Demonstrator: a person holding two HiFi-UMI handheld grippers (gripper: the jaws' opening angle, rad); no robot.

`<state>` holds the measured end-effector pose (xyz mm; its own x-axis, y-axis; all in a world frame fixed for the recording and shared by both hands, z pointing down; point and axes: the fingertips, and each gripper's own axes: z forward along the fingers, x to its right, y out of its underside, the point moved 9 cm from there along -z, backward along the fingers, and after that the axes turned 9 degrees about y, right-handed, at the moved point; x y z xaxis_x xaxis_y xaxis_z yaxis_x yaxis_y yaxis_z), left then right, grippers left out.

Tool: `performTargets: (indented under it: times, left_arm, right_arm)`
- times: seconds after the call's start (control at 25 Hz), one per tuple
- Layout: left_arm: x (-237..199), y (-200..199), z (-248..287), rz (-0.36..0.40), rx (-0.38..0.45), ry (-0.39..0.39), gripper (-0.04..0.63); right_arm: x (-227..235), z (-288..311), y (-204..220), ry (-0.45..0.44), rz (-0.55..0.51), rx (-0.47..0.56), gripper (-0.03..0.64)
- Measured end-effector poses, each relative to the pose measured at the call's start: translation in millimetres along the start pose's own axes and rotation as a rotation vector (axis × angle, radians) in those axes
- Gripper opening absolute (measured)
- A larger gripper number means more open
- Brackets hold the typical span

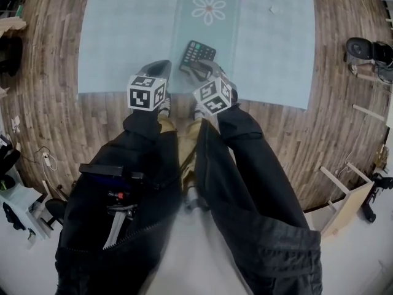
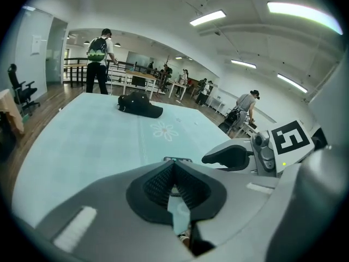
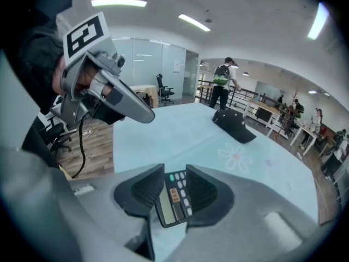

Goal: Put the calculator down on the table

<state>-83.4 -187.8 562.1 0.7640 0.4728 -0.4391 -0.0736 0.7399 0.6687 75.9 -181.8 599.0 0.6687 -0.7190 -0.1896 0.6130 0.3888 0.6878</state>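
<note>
The black calculator (image 1: pixel 198 55) lies flat on the light blue table (image 1: pixel 123 42), near its front edge. In the right gripper view the calculator (image 3: pixel 173 201) shows in the gap between the jaws, display toward me, with no pad pressing on it. My right gripper (image 1: pixel 206 70) hovers just over its near end, open (image 3: pixel 174 182). My left gripper (image 1: pixel 163 64) hangs beside it to the left, above the table edge. Its pads meet at the tips with nothing between them (image 2: pixel 174 168). A sliver of the calculator (image 2: pixel 177 159) peeks over the left jaws.
A black cap (image 3: pixel 234 123) rests at the far side of the table, past a printed flower (image 1: pixel 209 8). Wooden floor surrounds the table. People stand by desks and a railing (image 2: pixel 98 59) in the background. An office chair (image 2: pixel 19 91) is at the far left.
</note>
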Motion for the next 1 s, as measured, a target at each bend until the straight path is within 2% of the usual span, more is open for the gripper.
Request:
performTargets:
  times: [0.24,0.48,0.68,0.88,1.0]
  left_arm:
    - [21.2,-61.6,0.5,0.099,0.116,0.030,0.002]
    - [53.7,-124.7,-14.7,0.214,0.262,0.070,0.002]
    - [82.1,-165.7,-22.6,0.278,0.352,0.117,0.002]
    - [108.1,-202.1,-39.8,0.358,0.459,0.137,0.002]
    - [118.4,-220.2,-50.4,0.374,0.525,0.154,0.002]
  right_arm:
    - [39.0,-38.1,-49.5,0.147,0.104,0.153,0.076]
    - [71.7,-91.3,-103.1,0.300,0.157,0.354,0.038]
    - [99.5,-134.0,-134.0,0.422,0.207,0.476,0.003]
    - [121.3,-174.5,-160.6,0.528,0.238,0.590,0.002]
    - [131.1,-189.5,-173.3,0.561,0.250,0.639,0.002]
